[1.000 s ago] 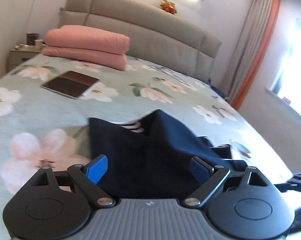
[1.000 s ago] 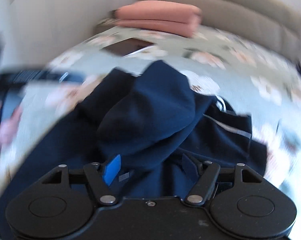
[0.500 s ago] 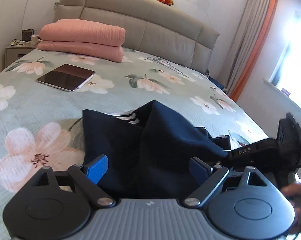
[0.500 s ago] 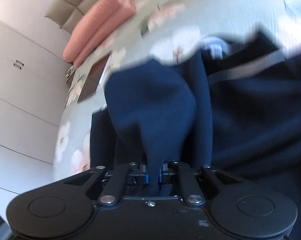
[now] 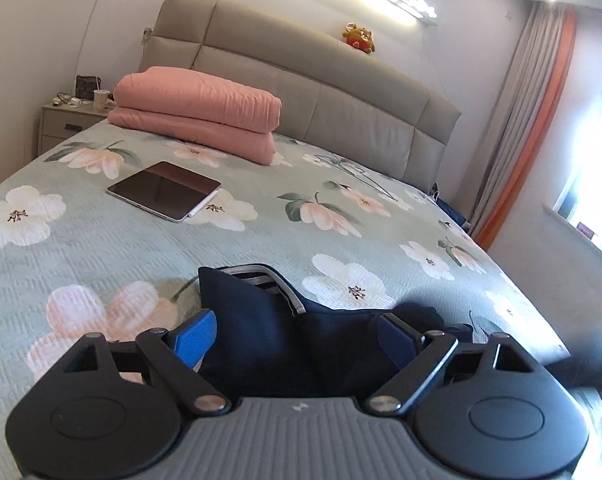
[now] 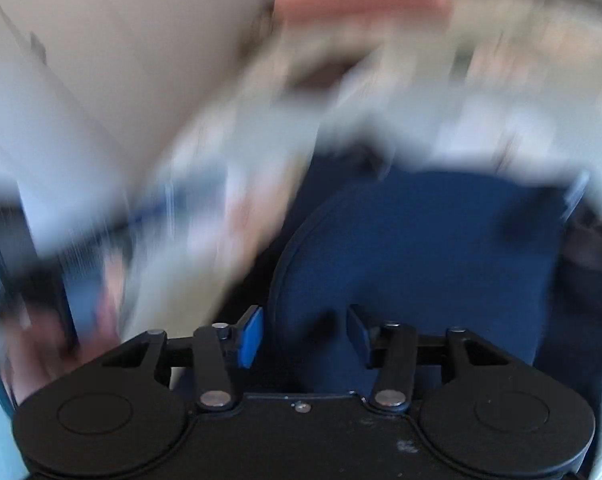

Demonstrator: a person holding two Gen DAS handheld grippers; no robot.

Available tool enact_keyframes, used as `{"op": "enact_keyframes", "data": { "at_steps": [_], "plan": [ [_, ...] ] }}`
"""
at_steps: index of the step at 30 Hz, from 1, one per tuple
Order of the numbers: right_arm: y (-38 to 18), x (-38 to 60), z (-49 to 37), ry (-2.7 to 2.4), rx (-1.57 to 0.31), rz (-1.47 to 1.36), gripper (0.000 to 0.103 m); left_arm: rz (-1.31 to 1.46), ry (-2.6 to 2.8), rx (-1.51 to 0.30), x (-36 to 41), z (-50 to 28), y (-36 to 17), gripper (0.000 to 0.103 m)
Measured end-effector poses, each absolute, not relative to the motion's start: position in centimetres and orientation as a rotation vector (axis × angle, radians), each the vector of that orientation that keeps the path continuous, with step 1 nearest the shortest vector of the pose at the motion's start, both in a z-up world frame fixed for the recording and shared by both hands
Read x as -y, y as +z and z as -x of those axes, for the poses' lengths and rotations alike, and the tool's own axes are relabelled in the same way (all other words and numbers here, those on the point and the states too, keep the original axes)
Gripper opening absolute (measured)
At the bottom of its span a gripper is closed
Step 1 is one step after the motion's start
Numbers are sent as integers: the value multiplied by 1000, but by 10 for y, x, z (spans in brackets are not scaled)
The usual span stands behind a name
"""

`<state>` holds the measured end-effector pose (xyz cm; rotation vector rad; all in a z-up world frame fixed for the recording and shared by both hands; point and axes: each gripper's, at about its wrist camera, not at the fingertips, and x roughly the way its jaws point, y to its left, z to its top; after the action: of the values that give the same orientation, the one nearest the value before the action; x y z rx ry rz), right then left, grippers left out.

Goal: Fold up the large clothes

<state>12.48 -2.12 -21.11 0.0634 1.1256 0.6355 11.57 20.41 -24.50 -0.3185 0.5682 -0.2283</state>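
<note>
Grippers, two: left gripper (image 5: pixel 295 338) spread wide with nothing pinched, low over the navy garment (image 5: pixel 273 336); right gripper (image 6: pixel 303 334) half parted, its jaws just opening, cloth lying between the pads but seemingly not squeezed, view badly blurred. Garment: bunched in a loose heap at the near edge of the bed (image 5: pixel 101 248), well apart from the tablet (image 5: pixel 165 190) and the pink quilt (image 5: pixel 199 114) by the headboard. Step, as judged: a fold just let go; next move calls for a fresh grip on an edge to flatten the heap.

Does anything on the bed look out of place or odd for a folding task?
Yes. A tablet with a white pen along its edge lies flat on the bedspread, beyond the bunched navy garment. It lies where a large garment might be spread.
</note>
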Motion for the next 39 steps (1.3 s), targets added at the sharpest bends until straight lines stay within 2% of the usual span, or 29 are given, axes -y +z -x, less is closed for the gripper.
{"op": "enact_keyframes", "data": {
  "at_steps": [2,8,9,10,11,12,13,14,15,16,17,18,19,20,22,23,24,27,30,33,35,36,37,39],
  "plan": [
    [-227,24,-108,632,-1159,-40,53,306,-257,-575,-202,-117,-244,89],
    [-210,99,-104,388,-1040,-118,55,373,-517,-638,-171,-130,-255,88],
    [-210,102,-109,358,-1011,-93,54,375,-553,-646,-159,-136,-261,82],
    [-211,102,-115,332,-977,-59,51,376,-567,-656,-150,-142,-268,71],
    [-214,100,-122,308,-947,-29,40,380,-585,-681,-140,-150,-279,64],
    [-221,95,-130,280,-923,-6,30,380,-591,-712,-134,-159,-290,51],
    [-230,90,-138,258,-903,7,26,378,-579,-744,-128,-168,-302,42],
    [-240,85,-146,248,-892,9,25,376,-564,-763,-126,-175,-314,40],
    [-257,79,-151,247,-911,6,24,368,-547,-778,-126,-181,-326,35],
    [-274,80,-154,229,-944,4,24,354,-515,-800,-128,-185,-339,23],
    [-289,84,-156,195,-983,6,23,351,-469,-833,-133,-188,-352,18],
    [-298,86,-152,175,-1015,1,14,365,-437,-861,-141,-190,-365,8],
    [-304,96,-146,167,-1027,-25,9,405,-428,-877,-152,-190,-377,3],
    [-305,103,-140,149,-1037,-31,0,488,-442,-888,-167,-188,-386,3],
    [-300,119,-126,113,-1060,-22,0,585,-434,-906,-187,-179,-390,3],
    [-294,126,-119,92,-1071,-20,1,571,-424,-901,-192,-171,-385,3],
    [-289,128,-114,76,-1083,-11,15,551,-414,-897,-195,-163,-379,3],
    [-265,130,-93,140,-1048,-57,15,571,-454,-856,-196,-137,-352,13],
    [-244,106,-81,267,-956,-85,18,595,-508,-811,-185,-116,-331,14],
    [-257,69,-88,291,-960,0,20,517,-509,-847,-160,-107,-333,15],
    [-282,64,-90,272,-1034,23,20,413,-442,-912,-145,-111,-350,14],
    [-293,64,-90,260,-1087,30,19,390,-408,-947,-142,-113,-360,13],
    [-302,66,-87,255,-1126,25,19,380,-372,-979,-142,-115,-369,7],
    [-300,77,-74,269,-1104,-10,19,417,-362,-988,-152,-112,-375,5]
  ]
}}
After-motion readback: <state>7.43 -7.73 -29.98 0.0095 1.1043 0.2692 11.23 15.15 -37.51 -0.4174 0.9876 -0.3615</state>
